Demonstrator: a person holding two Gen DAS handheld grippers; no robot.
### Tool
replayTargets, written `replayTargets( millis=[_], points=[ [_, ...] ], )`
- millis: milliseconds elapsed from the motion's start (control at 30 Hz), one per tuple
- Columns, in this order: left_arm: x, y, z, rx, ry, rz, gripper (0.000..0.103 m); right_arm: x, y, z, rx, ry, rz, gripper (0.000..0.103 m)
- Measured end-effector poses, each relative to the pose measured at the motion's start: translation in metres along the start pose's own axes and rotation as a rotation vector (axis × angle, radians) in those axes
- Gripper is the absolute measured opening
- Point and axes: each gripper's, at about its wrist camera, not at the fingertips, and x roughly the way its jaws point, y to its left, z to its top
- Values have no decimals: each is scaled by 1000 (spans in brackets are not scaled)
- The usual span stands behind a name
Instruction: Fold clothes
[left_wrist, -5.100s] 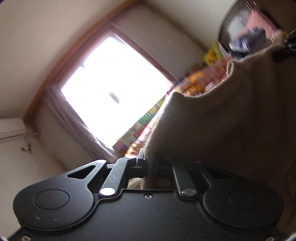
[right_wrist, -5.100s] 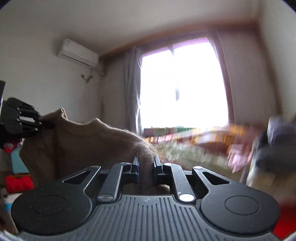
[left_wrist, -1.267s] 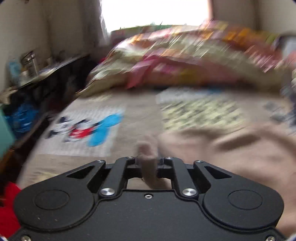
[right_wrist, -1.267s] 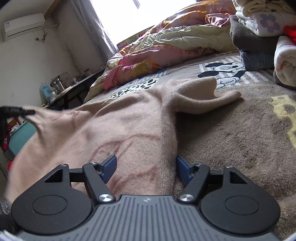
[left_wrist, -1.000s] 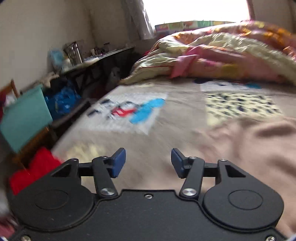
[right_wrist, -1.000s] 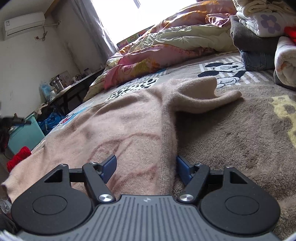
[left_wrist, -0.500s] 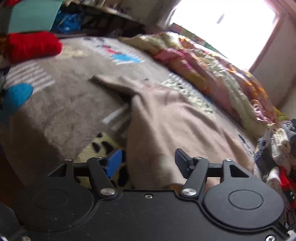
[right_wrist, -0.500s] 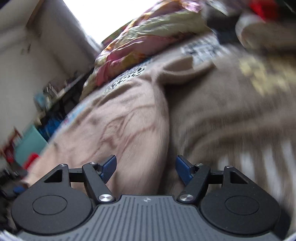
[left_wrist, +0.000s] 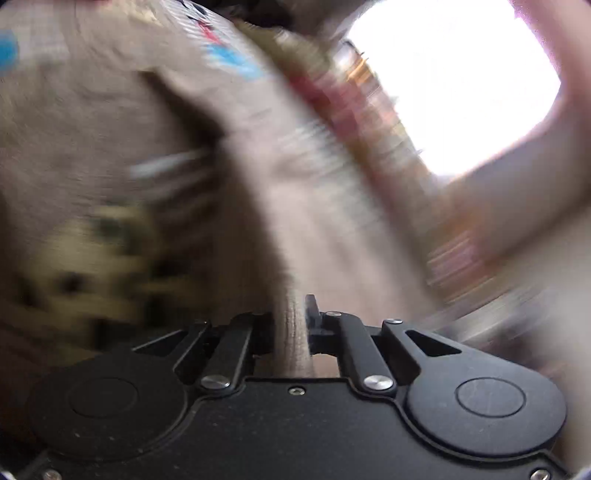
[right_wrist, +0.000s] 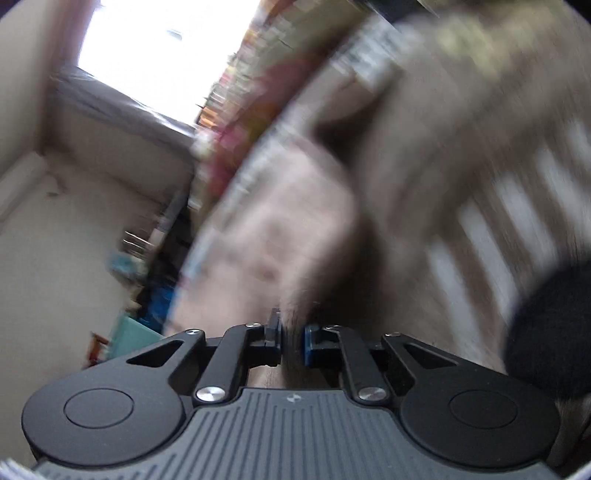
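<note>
you've got the left gripper (left_wrist: 291, 325) pinched on the hem of the beige sweater (left_wrist: 314, 221), jaws just snapped closed with a ridge of knit between them. right gripper (right_wrist: 291, 336) does the same on its own edge, cloth running off toward 12 o'clock. the sweater lies flat on the printed blanket (left_wrist: 74, 147), so two corner grips probably let you lift the hem evenly for a fold. everything's blurry though.
</note>
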Motion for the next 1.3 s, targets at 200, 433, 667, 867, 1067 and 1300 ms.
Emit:
replayTargets(
  millis=[200, 433, 667, 867, 1067, 1300],
  points=[
    [-26, 47, -4, -64, 19, 174, 10, -37, 48, 31, -144, -57, -111, 19],
    [-37, 74, -18, 6, 22, 310, 56, -26, -30, -18, -21, -1, -228, 54],
    [-29, 76, -30, 115, 17, 289, 54, -10, -34, -24, 40, -13, -88, 71],
    [-31, 79, -36, 124, 19, 292, 39, -15, -46, -44, 166, -8, 40, 50],
    [-27, 73, -40, 125, 26, 268, 37, -8, -54, -42, 266, 0, 168, 47],
    [-23, 67, -43, 144, 29, 272, 34, -14, -62, -56, 333, -40, 239, 42]
  ],
)
